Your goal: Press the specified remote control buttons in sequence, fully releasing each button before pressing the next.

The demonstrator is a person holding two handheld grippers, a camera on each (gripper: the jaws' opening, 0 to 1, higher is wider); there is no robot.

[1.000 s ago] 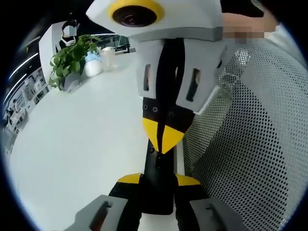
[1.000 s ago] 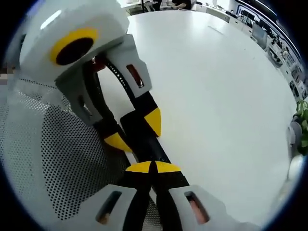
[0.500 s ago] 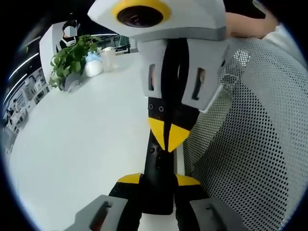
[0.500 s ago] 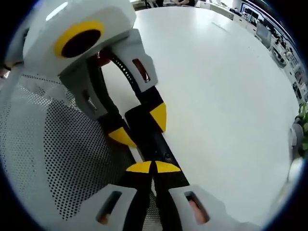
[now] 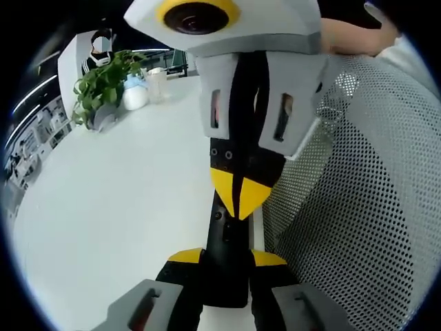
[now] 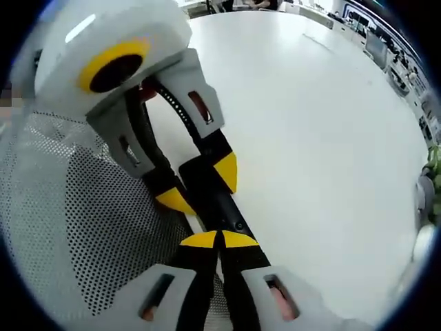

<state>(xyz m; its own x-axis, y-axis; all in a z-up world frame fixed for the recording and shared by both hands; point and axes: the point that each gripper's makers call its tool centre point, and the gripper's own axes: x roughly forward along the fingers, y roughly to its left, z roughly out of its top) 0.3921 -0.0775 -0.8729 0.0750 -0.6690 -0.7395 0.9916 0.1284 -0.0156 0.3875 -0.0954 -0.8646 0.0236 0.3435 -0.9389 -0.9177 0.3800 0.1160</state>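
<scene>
A slim black remote point(image 5: 227, 238) lies lengthwise between my left gripper's point(image 5: 227, 258) yellow-tipped jaws, which are shut on it just above the white table point(image 5: 124, 207). My right gripper point(image 5: 238, 196) comes down from above with its yellow tips closed together, and they rest on the remote's upper face. In the right gripper view my right gripper point(image 6: 219, 240) is shut, tips touching the remote point(image 6: 210, 196). The left gripper point(image 6: 200, 185) clamps the remote from both sides. The buttons under the tips are hidden.
A white perforated mesh chair back point(image 5: 358, 207) stands close beside the grippers, also as the mesh point(image 6: 89, 234). A potted plant point(image 5: 103, 83), a white bottle point(image 5: 134, 93) and a cup point(image 5: 157, 81) sit at the table's far end. A hand point(image 5: 351, 34) holds the right gripper.
The right gripper has shifted only slightly over the remote, and its shut tips stay against it. The left gripper keeps its hold.
</scene>
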